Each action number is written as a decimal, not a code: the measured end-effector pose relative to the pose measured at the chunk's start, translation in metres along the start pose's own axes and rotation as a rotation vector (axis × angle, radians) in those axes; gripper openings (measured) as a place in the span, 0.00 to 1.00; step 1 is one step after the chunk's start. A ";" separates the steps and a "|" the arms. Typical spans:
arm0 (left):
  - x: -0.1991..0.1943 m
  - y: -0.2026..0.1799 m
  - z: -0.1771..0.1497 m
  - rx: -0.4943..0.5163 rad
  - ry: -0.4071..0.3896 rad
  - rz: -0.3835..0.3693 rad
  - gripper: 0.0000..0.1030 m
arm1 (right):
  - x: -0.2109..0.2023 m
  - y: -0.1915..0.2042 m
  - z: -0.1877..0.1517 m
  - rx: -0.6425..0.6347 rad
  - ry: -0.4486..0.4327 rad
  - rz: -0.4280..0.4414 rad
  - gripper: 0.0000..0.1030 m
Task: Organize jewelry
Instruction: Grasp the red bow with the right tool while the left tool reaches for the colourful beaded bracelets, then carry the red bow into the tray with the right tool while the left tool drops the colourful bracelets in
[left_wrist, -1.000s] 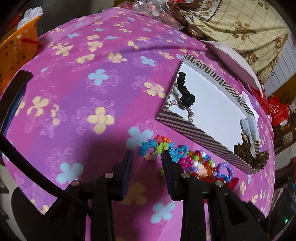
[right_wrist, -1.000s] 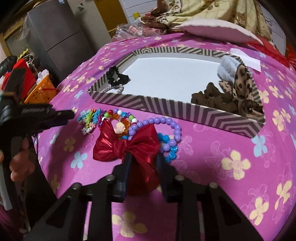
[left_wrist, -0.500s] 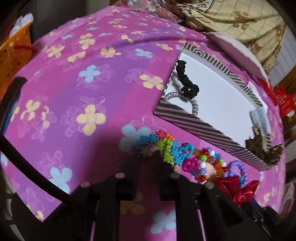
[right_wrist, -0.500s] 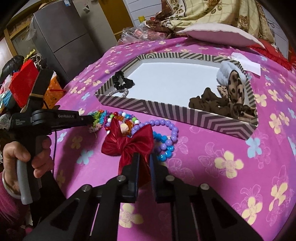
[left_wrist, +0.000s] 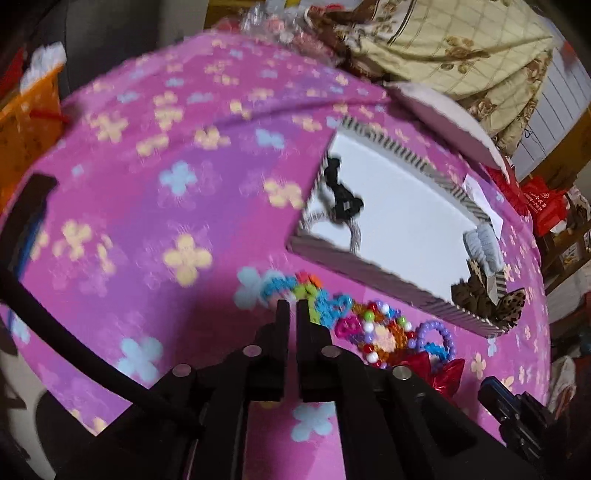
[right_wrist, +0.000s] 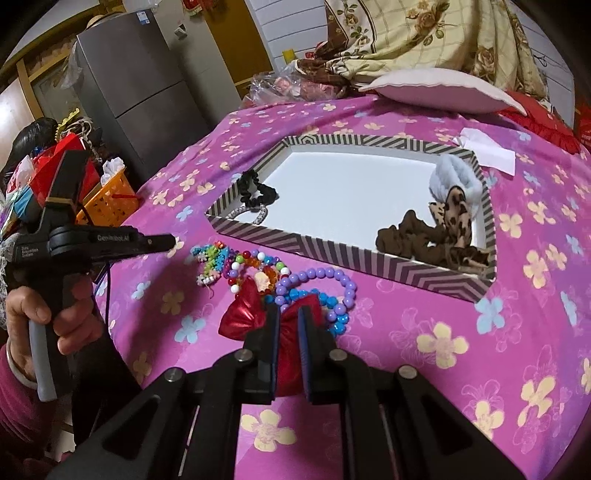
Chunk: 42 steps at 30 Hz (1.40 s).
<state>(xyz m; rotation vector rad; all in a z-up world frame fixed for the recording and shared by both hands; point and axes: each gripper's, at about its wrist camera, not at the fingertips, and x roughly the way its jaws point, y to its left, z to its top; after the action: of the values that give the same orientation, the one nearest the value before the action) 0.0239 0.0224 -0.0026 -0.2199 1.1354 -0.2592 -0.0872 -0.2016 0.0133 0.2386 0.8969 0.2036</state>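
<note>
Both tongs narrowed: right gripper (right_wrist: 287, 314) now pinches red bow (right_wrist: 240, 317); left gripper (left_wrist: 291, 306) reopening, seemingly empty

Grey fridge (right_wrist: 147, 88) at back left | orange basket (right_wrist: 109, 203) beside bed | pink flowered bedspread (right_wrist: 517, 332) | white pillow (right_wrist: 439, 92) | cream floral quilt (right_wrist: 424, 33)

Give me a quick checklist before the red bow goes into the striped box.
1. Right claw shut on shiny red fabric bow: ok.
2. Bow free of the purple bead bracelet: cannot tell, they touch.
3. Bare white floor in the striped cardboard box for the bow: ok.
4. Left claw holding the multicoloured bead bracelet: not ok, jaws just reopened, nothing visibly between them.
5. Path from bow to box unobstructed: ok.
</note>
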 end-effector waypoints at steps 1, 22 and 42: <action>0.007 -0.002 -0.002 -0.004 0.025 -0.005 0.29 | 0.003 0.000 -0.001 0.000 0.008 -0.002 0.10; 0.034 -0.007 -0.011 0.016 0.098 0.002 0.18 | 0.060 0.060 -0.019 -0.470 0.175 -0.091 0.25; -0.047 -0.028 0.018 0.073 -0.042 -0.101 0.18 | 0.028 0.050 -0.010 -0.389 0.136 -0.004 0.48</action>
<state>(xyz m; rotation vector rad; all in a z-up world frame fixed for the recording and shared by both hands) 0.0186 0.0115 0.0536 -0.2172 1.0728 -0.3831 -0.0819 -0.1448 0.0009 -0.1399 0.9722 0.3889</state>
